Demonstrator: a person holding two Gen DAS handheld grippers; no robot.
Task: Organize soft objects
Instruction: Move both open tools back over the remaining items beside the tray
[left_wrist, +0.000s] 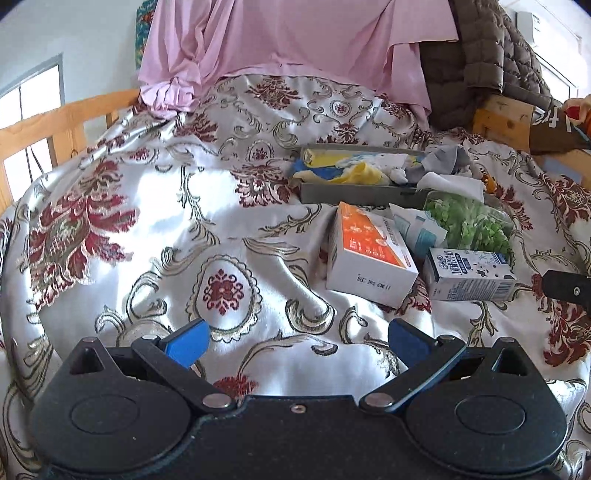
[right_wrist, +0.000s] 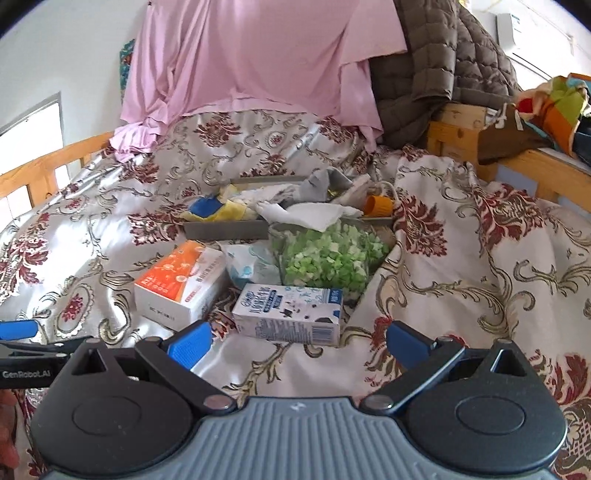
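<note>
A grey tray (left_wrist: 354, 192) (right_wrist: 225, 229) lies on the patterned bedspread, holding yellow and blue cloths (left_wrist: 351, 171) (right_wrist: 218, 207), a grey sock (left_wrist: 443, 160) (right_wrist: 317, 184) and white cloth (left_wrist: 454, 182) (right_wrist: 317, 214). In front lie an orange-white box (left_wrist: 369, 251) (right_wrist: 181, 284), a milk carton (left_wrist: 469, 275) (right_wrist: 291, 308), a bag of green pieces (left_wrist: 472, 225) (right_wrist: 328, 258) and a tissue pack (left_wrist: 417, 229) (right_wrist: 247, 264). My left gripper (left_wrist: 299, 341) is open and empty, well short of the box. My right gripper (right_wrist: 299, 341) is open and empty, just before the carton.
A pink sheet (left_wrist: 288, 48) (right_wrist: 251, 62) and a brown quilted jacket (left_wrist: 476, 59) (right_wrist: 439, 74) hang at the bed's far end. Wooden rails (left_wrist: 55, 125) (right_wrist: 517, 162) line both sides. An orange cup (right_wrist: 378, 205) lies by the tray. The left gripper's finger (right_wrist: 18, 330) shows at left.
</note>
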